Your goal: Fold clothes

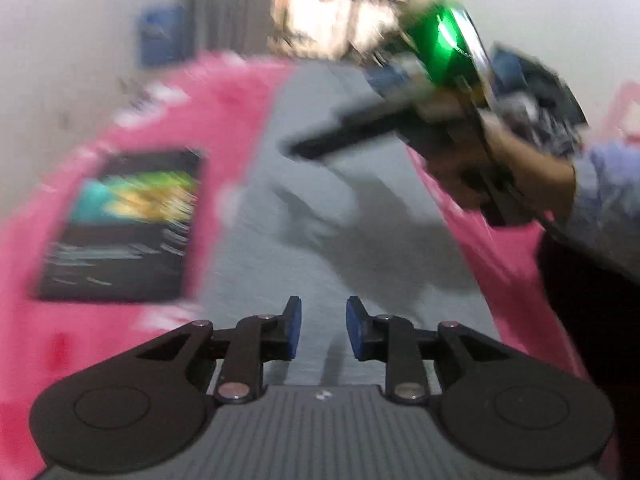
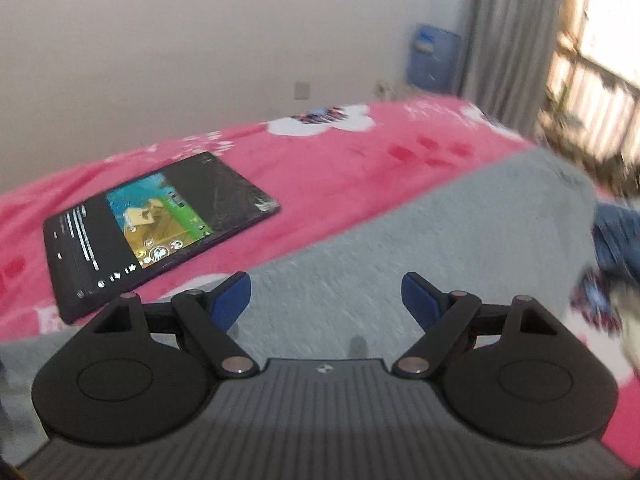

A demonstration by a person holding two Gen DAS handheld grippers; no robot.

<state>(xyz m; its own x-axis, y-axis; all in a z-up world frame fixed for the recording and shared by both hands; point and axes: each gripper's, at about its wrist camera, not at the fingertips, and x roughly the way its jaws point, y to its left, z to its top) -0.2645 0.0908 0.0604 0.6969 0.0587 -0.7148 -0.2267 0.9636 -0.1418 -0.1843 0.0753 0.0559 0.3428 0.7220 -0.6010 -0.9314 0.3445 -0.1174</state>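
A bed covered by a pink fleece blanket (image 2: 340, 168) with white paw-shaped patches and small red marks carries everything here. Behind it stands a plain pale wall (image 2: 200, 40) with a small socket plate, and towards the far corner hang a grey curtain (image 2: 508, 40) and a bright window (image 2: 600, 72); a blue object (image 2: 434, 60) (too blurred to name) sits against the wall beside the curtain.

A tablet (image 2: 160, 228) lies flat on the blanket near the wall-side edge of the bed, its lit screen showing a colourful game picture and its glass cracked at one corner.

The grey garment (image 2: 420, 248) is spread flat along the bed beside the tablet but apart from it, reaching to the far edge near the window. Its cloth looks soft and evenly grey, with straight side edges against the pink and hardly a wrinkle. A heap of blue and patterned clothes (image 2: 612, 264) lies at the bed's edge past it.

The left gripper (image 1: 323, 326) hovers over the near part of the grey garment, its blue-padded fingers (image 1: 294, 320) parted a little with nothing between them. The right gripper (image 2: 326, 300) hangs over the same cloth with its fingers (image 2: 232, 300) spread wide and released; the left view shows it gripped in a hand (image 1: 516, 168) with a pale blue sleeve (image 1: 608, 200).
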